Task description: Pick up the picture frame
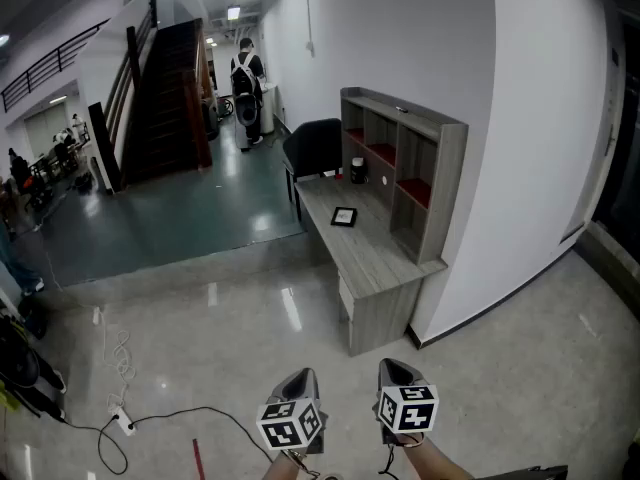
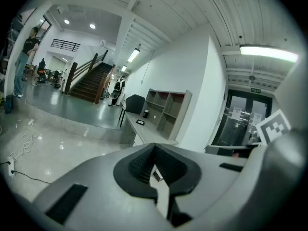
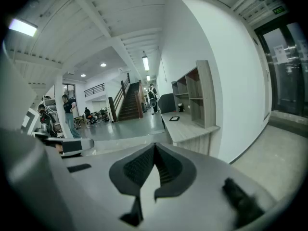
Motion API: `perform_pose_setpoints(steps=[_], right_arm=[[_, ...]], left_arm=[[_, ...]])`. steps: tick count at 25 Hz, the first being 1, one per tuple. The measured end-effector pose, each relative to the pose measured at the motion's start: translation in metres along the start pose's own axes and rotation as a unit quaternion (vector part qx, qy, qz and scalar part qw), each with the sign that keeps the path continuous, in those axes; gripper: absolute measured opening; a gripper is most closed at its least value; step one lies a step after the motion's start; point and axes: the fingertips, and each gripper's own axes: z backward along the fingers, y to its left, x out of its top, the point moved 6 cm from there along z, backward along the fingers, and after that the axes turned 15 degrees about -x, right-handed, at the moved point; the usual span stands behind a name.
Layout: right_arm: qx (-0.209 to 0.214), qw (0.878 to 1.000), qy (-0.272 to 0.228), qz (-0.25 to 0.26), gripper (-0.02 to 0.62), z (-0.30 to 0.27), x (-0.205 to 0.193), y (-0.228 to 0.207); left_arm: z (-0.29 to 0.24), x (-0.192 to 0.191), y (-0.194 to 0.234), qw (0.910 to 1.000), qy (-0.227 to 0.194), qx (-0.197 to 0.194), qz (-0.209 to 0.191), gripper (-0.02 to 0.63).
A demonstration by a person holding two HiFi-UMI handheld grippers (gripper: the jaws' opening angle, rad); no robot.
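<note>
Picture frame (image 1: 344,217) well apart from fingers (image 1: 303,380)

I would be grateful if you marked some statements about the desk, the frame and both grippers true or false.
1. The picture frame lies flat on the desk. True.
2. The left gripper is shut on the frame. False: its jaws are together on nothing, well short of the desk.
3. A black chair stands at the desk's far end. True.
4. The frame sits in a shelf unit compartment. False: it lies on the desktop, in front of the shelves.
5. The right gripper's jaws are wide apart. False: they are together, empty.
</note>
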Motion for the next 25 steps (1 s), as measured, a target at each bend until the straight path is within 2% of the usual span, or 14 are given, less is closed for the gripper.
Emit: perform_pose_setpoints(steps=[8,14,21,25], right_arm=[[0.002,1.000,-0.007,0.003,0.031,-0.017,0.014,0.022],[0.004,1.000,-0.016,-0.019,0.032,-0.032,0.019,0.035],[-0.008,0.999,0.009,-0.037,0.032,-0.046,0.007,0.041],[-0.013,1.000,0.016,-0.018,0.032,-0.052,0.003,0.045]], left_arm=[[-0.001,0.016,0.025,1.0000,-0.005,0.001,-0.003,0.011],[0.001,0.027,0.048,0.9999,-0.008,0.002,-0.008,0.011],[-0.001,0.021,0.073,1.0000,0.004,0.004,0.007,0.011],[-0.004,0.024,0.084,0.9999,0.005,0.004,0.013,0.011]])
